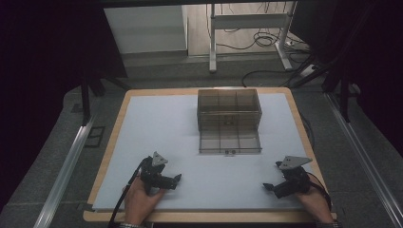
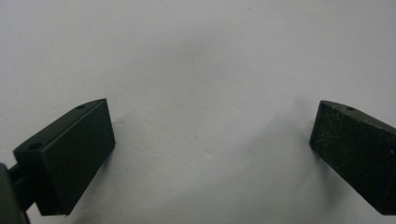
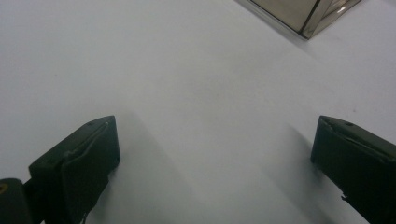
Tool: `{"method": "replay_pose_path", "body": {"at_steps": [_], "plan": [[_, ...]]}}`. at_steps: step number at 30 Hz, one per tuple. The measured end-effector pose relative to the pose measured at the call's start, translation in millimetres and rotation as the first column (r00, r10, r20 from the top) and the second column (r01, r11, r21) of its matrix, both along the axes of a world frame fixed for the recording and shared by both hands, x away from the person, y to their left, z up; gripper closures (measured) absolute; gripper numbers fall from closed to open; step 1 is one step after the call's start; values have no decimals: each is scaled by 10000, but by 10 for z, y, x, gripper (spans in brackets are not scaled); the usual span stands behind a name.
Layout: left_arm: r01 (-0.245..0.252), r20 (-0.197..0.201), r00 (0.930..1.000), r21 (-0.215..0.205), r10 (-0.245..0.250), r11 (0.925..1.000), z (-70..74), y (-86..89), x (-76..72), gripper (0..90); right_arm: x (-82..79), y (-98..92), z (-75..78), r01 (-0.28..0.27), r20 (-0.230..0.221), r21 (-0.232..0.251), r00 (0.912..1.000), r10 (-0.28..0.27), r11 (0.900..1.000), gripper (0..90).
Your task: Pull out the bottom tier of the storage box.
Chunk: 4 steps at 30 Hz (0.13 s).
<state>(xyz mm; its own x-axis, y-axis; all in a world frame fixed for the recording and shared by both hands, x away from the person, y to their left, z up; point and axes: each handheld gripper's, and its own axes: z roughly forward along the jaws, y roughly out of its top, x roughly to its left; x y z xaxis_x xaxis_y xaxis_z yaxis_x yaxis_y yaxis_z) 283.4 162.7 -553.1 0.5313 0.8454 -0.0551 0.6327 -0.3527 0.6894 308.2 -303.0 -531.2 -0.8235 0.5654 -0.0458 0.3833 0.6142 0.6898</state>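
A smoky clear plastic organiser box (image 1: 229, 114) with several compartments stands at the middle back of the white table mat (image 1: 157, 133), its lid folded down flat toward me. A corner of that lid (image 3: 303, 14) peeks in at the top of the right gripper view. My left gripper (image 1: 177, 180) rests low on the mat at the near left, pointing right; its jaws stand wide apart with only bare mat between them (image 2: 212, 140). My right gripper (image 1: 267, 186) sits at the near right, pointing left, open too, with nothing between its jaws (image 3: 215, 154).
The mat lies on a wooden tabletop (image 1: 114, 142) with rails on the floor at both sides. Beyond the table are a white desk frame (image 1: 247, 28) and loose cables (image 1: 266, 40). Bare mat stretches between the grippers and the box.
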Motion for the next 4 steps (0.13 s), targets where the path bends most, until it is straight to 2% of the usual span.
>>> {"method": "replay_pose_path", "body": {"at_steps": [4], "plan": [[1, 3, 10000, 9, -1, 10000, 0, -1, 0, 0, -1, 0, -3, -2, 6, 7, 10000, 2, 10000, 9]]}}
